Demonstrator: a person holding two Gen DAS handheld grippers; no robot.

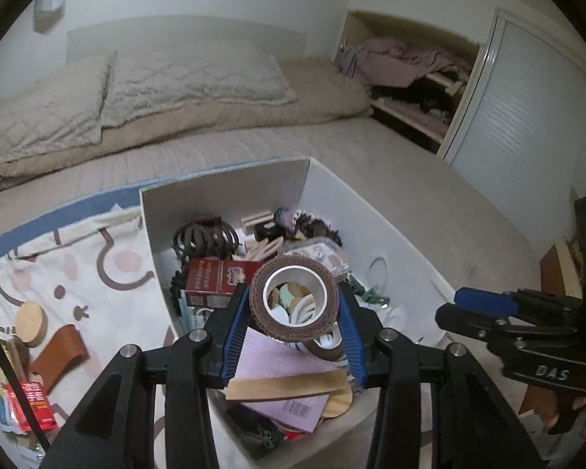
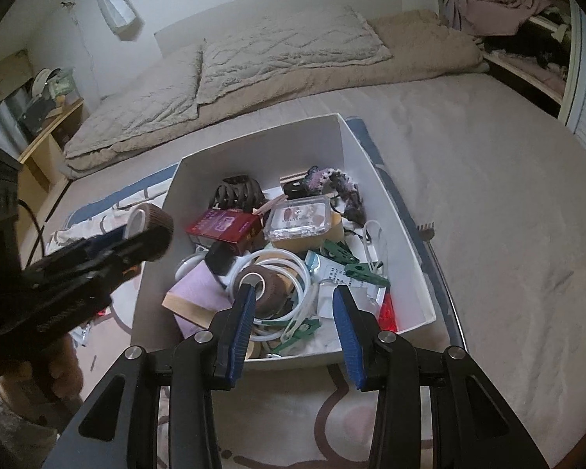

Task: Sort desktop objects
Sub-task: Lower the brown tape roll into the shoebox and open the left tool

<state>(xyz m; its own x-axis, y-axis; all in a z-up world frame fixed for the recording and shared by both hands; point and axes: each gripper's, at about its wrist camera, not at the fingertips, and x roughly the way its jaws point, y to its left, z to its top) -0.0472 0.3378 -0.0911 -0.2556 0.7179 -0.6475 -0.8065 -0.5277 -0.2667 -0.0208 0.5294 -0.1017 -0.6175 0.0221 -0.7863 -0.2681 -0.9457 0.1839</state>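
My left hand-held gripper (image 1: 293, 314) is pinching a brown tape roll (image 1: 293, 305) by its sides, held above the white box (image 1: 230, 179) on the bed (image 1: 410, 179). My right hand-held gripper (image 2: 293, 316) is spread with nothing between the pads, hovering over the box's near end, above a second brown roll (image 2: 267, 289) and green clips (image 2: 361, 271).

The left gripper (image 1: 293, 305) points steeply down, blue pads (image 1: 234, 336) clamped on a tape roll (image 1: 293, 301). The right gripper (image 2: 293, 312) tilts down too, its jaws parted and empty; it shows at 3 o'clock in the left view
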